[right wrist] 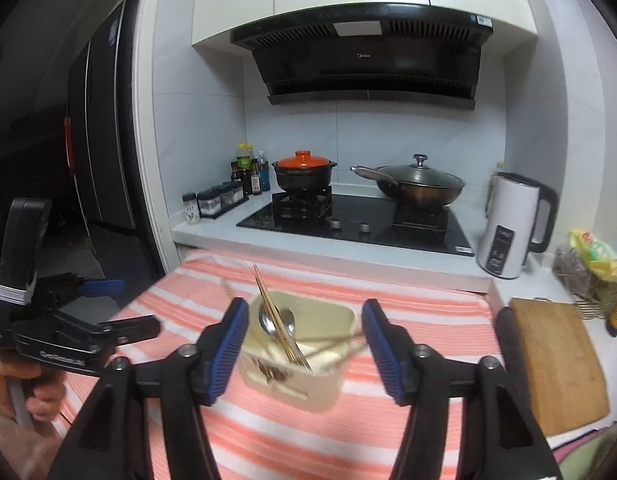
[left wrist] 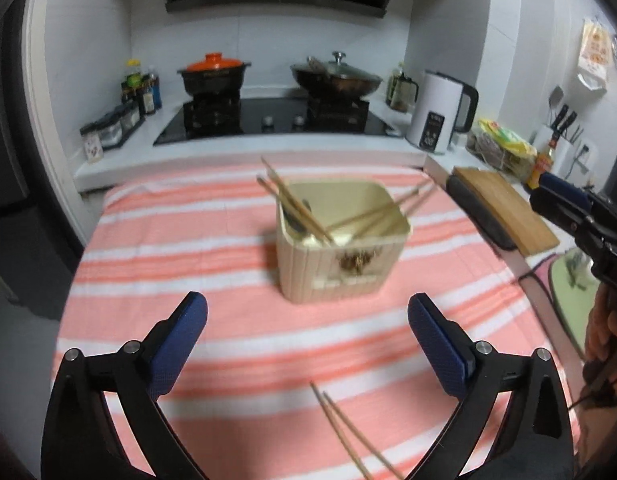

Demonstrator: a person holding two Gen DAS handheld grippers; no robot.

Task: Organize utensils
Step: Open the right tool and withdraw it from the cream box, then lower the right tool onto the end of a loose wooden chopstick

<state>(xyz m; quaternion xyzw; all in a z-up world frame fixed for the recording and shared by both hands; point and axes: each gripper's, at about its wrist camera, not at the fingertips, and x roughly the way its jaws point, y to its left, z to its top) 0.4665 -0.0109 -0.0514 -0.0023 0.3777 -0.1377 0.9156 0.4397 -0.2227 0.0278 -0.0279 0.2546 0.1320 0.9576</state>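
Observation:
A cream utensil holder (left wrist: pixel 340 264) stands mid-table on the pink striped cloth (left wrist: pixel 188 240). Several wooden chopsticks (left wrist: pixel 298 204) lean in it, and the right wrist view shows metal spoons (right wrist: pixel 274 322) inside too. One loose pair of chopsticks (left wrist: pixel 348 432) lies on the cloth near me, just below my left gripper (left wrist: pixel 306 312), whose jaws stand wide open and empty. My right gripper (right wrist: pixel 304 312) hovers open in front of and above the holder (right wrist: pixel 308 380), holding nothing. Each gripper appears in the other's view: the left gripper (right wrist: pixel 136 306) at the left edge, the right gripper (left wrist: pixel 544 192) at the right edge.
A wooden cutting board (right wrist: pixel 556 360) lies on the counter to the right of the table. Behind the table is a hob (right wrist: pixel 356 220) with an orange-lidded pot (right wrist: pixel 304 172) and a lidded wok (right wrist: pixel 420 184), plus a white kettle (right wrist: pixel 508 224).

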